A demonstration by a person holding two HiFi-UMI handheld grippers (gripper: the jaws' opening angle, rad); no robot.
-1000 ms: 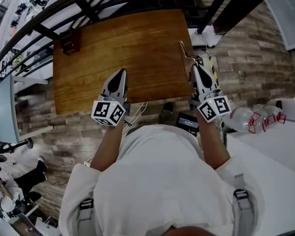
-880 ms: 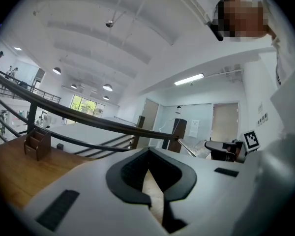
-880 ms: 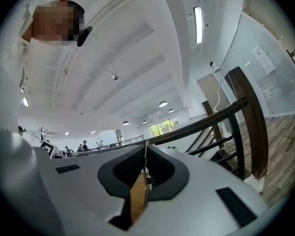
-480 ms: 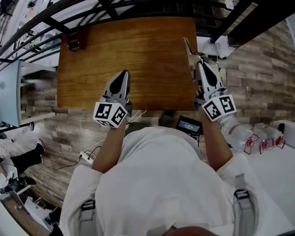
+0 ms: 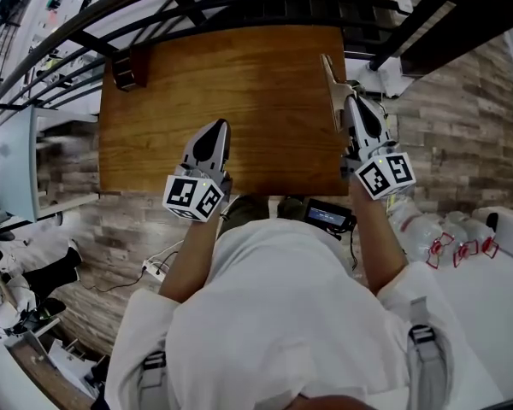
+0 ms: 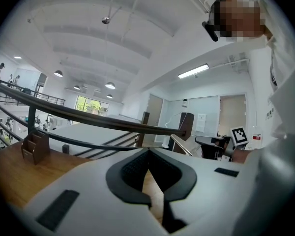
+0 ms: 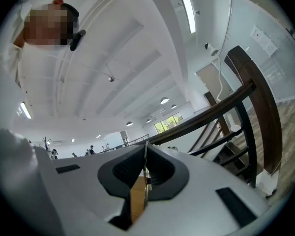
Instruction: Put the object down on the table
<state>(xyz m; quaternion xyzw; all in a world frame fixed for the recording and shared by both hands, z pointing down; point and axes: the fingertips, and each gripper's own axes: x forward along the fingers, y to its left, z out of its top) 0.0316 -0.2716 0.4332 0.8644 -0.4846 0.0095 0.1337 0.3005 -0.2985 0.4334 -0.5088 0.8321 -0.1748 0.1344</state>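
Wooden table (image 5: 239, 92) fills the middle of the head view, its far edge running along a dark railing (image 6: 88, 116). A person in a white top stands at the table's near edge, with one gripper in each hand.

The left gripper (image 5: 220, 126) is over the near half of the table, left of its middle. Its jaws are pressed together at the tips with nothing between them.

The right gripper (image 5: 351, 101) is at the table's right edge. Its jaws are pinched on a thin pale stick (image 5: 332, 79), which reaches from the tips toward the table's far right corner. The stick lies over the right edge of the table, and I cannot tell whether it touches the wood.

A small dark wooden holder (image 5: 128, 68) stands on the table's far left corner.
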